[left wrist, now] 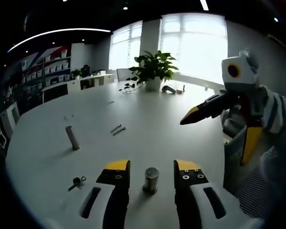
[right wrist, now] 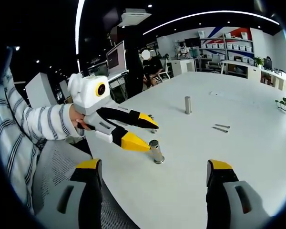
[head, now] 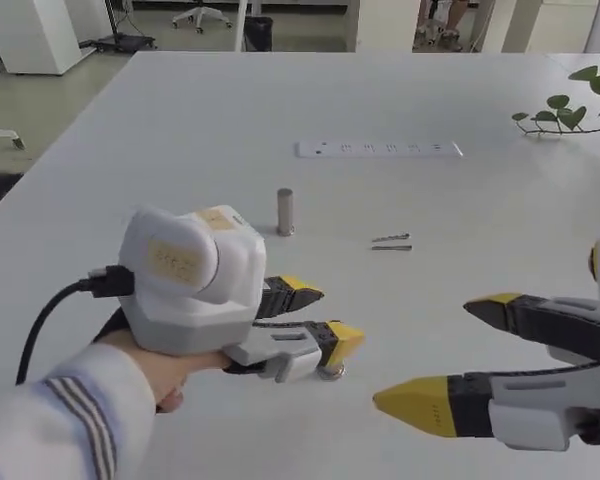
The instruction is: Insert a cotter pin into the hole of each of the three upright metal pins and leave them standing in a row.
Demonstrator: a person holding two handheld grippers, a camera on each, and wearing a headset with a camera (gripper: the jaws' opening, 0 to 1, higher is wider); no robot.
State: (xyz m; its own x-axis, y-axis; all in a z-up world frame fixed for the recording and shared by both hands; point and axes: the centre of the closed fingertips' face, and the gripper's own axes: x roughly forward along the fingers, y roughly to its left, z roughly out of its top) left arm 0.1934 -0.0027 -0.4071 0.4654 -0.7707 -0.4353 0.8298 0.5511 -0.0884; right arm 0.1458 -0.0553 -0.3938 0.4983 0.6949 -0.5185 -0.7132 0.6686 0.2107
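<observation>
Left tongs (head: 332, 315), jaws parted, set around a short upright grey metal pin (left wrist: 151, 179) on the white tabletop (head: 180, 120). A gap on either side of the pin, so nothing gripped yet. Placement likely meant to steady the pin for a cotter pin's entry.

Right tongs (head: 425, 355), spread wide and empty, hovering just beside, tips pointing toward the same pin; judged free for fetching.

Second upright grey metal pin (head: 285, 212) farther out, well apart from the first. Two thin silver cotter pins (head: 391, 242) lying flat side by side to its right, short of a white power strip (head: 380, 150). No cotter pin through either upright pin.

Small dark item (left wrist: 76, 182) beside the left tongs, possibly another cotter pin; too small to tell.

Straddled pin close to the tabletop's near edge, with a grey mesh chair (right wrist: 55, 152) just beyond: little room on that side. Broad bare surface ahead toward the cotter pins, open for a reach. Green leafy plant (head: 580, 100) well off at the far right.
</observation>
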